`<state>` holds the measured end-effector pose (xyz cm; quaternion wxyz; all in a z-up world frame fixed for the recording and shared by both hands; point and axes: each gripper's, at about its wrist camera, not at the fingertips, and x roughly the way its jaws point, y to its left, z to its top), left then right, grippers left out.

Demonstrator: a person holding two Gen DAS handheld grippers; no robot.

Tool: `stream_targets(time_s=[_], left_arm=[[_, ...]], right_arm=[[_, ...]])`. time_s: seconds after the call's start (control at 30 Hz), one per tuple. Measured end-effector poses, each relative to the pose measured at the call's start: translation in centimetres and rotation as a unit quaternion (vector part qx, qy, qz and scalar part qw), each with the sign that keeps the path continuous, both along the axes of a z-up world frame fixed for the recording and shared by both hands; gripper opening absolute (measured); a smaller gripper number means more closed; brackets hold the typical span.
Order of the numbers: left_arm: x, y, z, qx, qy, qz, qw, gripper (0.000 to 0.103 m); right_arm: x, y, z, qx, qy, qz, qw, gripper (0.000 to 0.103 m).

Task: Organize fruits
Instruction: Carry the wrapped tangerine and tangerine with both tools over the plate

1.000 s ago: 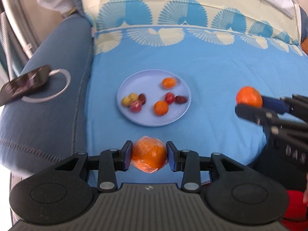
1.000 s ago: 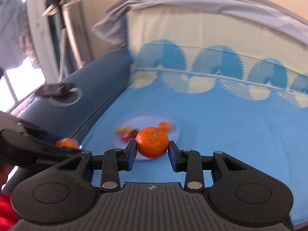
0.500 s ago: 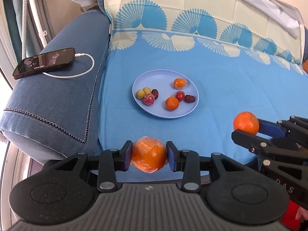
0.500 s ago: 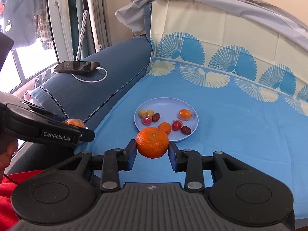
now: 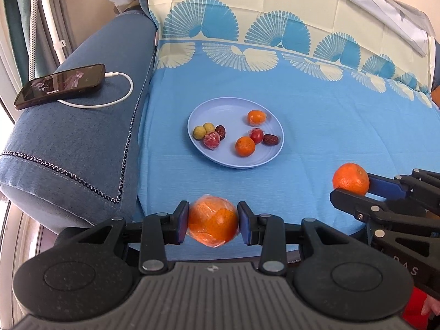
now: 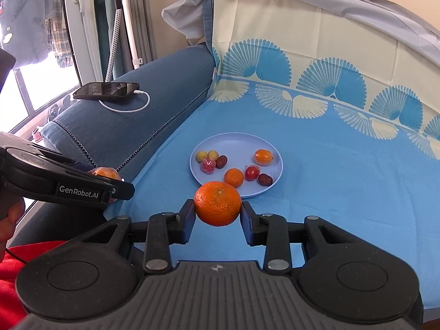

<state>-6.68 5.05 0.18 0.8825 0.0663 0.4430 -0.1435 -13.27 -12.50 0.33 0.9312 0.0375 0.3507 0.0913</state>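
In the left wrist view, the left gripper has its jaws clamped on a plastic-wrapped orange at bottom centre, and the blur of a second ago has cleared as the swing settles. The plate of small fruits sits mid-frame. In the right wrist view, the right gripper pinches a bare orange just below that plate, so both look ready to drop off.

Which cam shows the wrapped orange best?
Left wrist: the wrapped orange sits centred, pinched between the left gripper fingers, wrap creases visible. In the right wrist view only a sliver peeks out at the left edge.
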Motion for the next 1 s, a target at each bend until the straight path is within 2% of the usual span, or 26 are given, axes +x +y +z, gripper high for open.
stream_targets(time_s=[0.57, 1.0], left_arm=[[1.4, 0.2, -0.6, -0.004, 0.009, 0.008, 0.9999, 0.042], [4.1, 0.6, -1.3, -0.003, 0.019, 0.016, 0.9997, 0.042]], right_arm=[[0.8, 0.1, -0.5, -0.003, 0.014, 0.003, 1.000, 0.037], [2.8, 0.1, -1.3, 0.001, 0.031, 0.002, 1.000, 0.037]])
